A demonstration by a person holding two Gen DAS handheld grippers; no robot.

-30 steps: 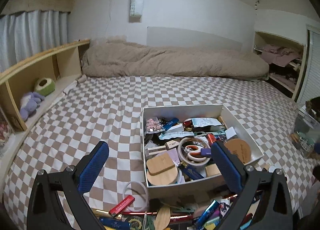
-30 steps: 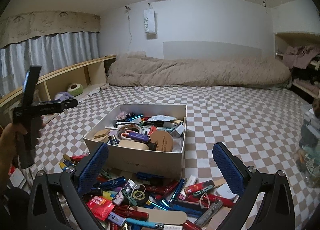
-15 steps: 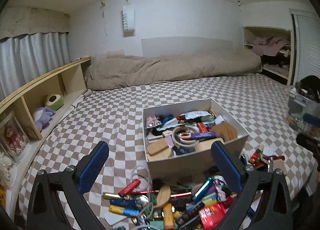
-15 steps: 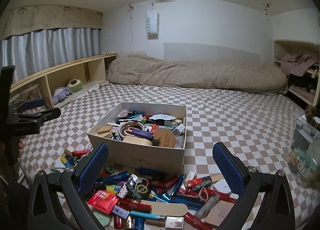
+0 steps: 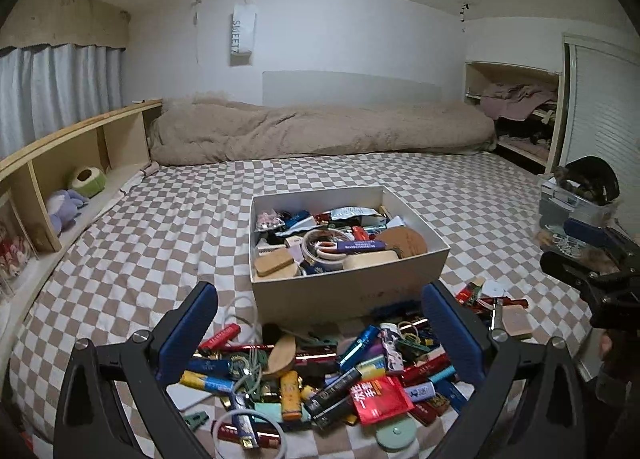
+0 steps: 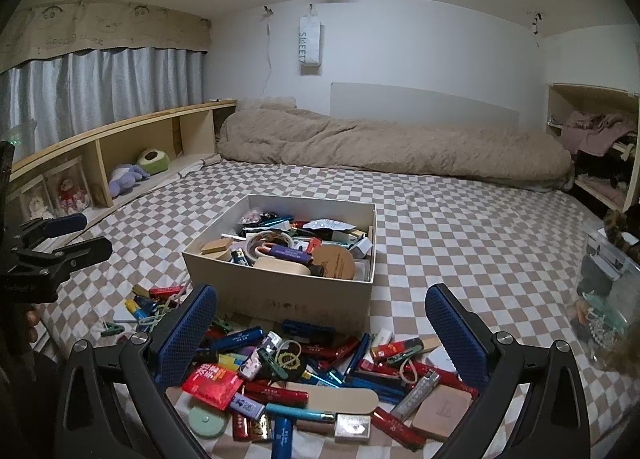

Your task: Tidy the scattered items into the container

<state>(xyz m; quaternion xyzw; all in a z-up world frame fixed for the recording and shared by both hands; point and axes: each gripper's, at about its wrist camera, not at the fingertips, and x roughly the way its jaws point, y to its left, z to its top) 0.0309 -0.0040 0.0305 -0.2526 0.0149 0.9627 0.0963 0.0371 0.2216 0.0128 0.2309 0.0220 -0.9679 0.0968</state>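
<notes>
Between and below both tongs: scattered items [image 5: 320, 375] on bed [image 5: 168, 231] | box [image 5: 344, 291] just beyond | left tongs [image 5: 320, 335] apart, empty | right tongs [image 6: 320, 333] apart, empty

The bed [image 5: 160, 243] has a checkered sheet. On it: white box [image 5: 352, 291] w/ items, a heap of small items [image 5: 328, 375] in front, beige duvet [image 5: 316, 135] at the far end.

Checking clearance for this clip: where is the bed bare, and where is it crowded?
Bare checkered sheet lies between the wooden shelf and the box, and beyond the box up to the beige duvet. The pile of small items in front of the box is crowded; the box is nearly full.
</notes>
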